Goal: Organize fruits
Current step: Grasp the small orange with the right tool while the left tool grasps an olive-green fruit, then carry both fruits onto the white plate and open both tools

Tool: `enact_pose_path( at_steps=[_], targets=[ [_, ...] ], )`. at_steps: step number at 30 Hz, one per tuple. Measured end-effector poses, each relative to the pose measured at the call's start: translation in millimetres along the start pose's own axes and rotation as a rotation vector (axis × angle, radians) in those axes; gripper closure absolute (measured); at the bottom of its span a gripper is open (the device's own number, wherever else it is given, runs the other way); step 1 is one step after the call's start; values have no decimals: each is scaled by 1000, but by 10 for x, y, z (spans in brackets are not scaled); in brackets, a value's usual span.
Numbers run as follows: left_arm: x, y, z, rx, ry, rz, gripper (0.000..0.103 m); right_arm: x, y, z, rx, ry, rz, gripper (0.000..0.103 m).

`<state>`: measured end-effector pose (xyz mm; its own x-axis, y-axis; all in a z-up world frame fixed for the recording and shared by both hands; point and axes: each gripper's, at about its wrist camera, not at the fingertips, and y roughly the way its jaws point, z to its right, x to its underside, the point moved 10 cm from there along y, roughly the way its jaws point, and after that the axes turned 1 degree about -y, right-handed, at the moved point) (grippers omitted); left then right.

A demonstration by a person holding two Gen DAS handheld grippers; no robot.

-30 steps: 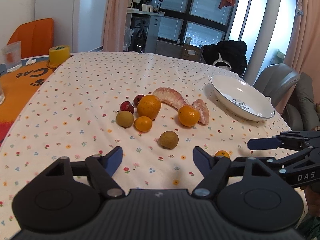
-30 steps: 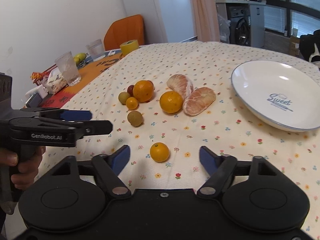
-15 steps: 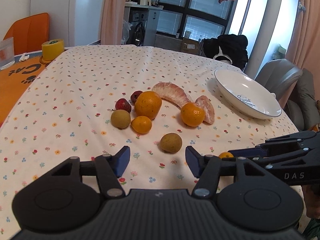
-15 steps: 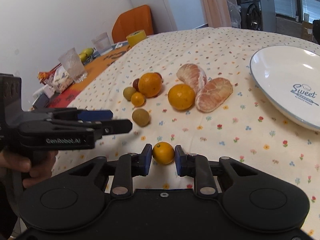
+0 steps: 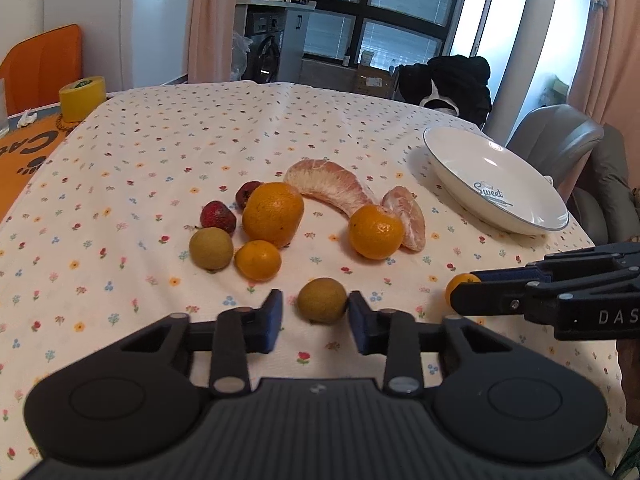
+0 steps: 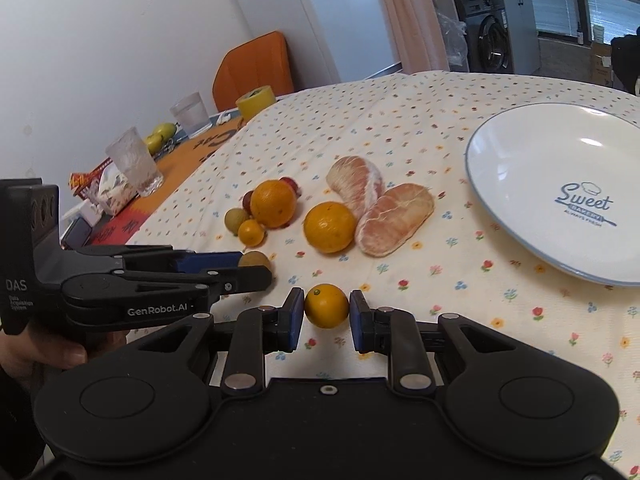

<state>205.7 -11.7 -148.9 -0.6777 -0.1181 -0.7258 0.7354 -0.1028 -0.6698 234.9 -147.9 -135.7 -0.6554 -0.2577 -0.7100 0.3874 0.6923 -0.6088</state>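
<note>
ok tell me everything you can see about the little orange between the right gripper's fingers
The small orange is round, with smooth glossy orange peel and a tiny dark stem dot near its top. It looks whole and unpeeled. It sits between the blue pads of the right gripper, which close in on both sides; whether they press it is unclear. It is just above or on the floral tablecloth, apart from the other fruit.

"sweet bakery" on the white plate [image 6: 520, 152], "genrobot.ai" and "das" (small print beneath unreadable) on the left gripper [image 6: 256, 268]

Home dining room, floral tablecloth [image 5: 240, 128], washing machine [image 6: 490, 42] (kitchen nook behind), curtains [image 5: 208, 20]
</note>
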Motion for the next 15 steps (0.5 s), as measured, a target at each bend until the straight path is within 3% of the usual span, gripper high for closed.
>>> enact_pose_path(
  at_steps=[15],
  targets=[
    [-238,-56,308,5,38,38,78,-214,-282,310,31,31,98,80]
  ],
)
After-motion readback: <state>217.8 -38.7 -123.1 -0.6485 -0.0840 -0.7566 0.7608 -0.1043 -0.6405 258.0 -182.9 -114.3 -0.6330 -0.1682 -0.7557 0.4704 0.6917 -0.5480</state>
